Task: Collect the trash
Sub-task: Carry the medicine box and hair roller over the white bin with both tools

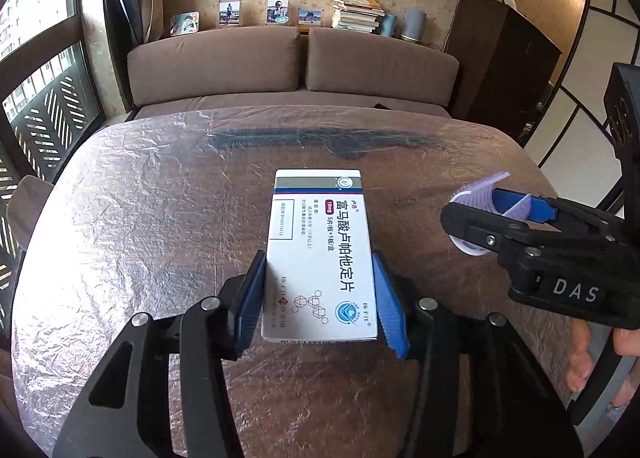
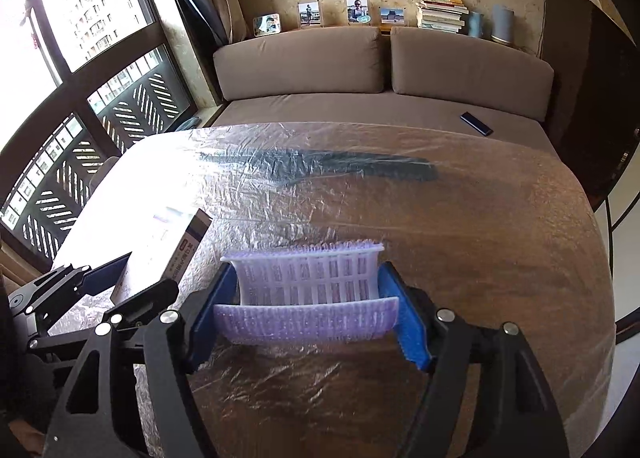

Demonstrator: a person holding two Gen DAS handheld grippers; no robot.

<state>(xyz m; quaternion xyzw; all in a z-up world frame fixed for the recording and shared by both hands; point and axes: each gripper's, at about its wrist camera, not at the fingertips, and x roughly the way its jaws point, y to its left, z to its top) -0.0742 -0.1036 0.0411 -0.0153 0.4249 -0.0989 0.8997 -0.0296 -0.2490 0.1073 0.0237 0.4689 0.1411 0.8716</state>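
- Left gripper (image 1: 319,300): blue pads clamped on the long side faces of a white medicine carton (image 1: 320,254), near its lower end; the carton's far end juts forward over the table (image 1: 140,218).
- Medicine carton: thin card, probably light and stiff but crushable; the narrow side walls look the sound place to hold.
- Right gripper (image 2: 310,318): pads closed on the two ends of a lilac ribbed plastic strip (image 2: 308,282), bowed between them.
- Plastic strip: soft, springy, likely to buckle or pop free; end grip with modest pressure suits it.
- Table: brown top under crinkled clear film, sofa (image 1: 292,66) beyond.
- No bin appears in either view.
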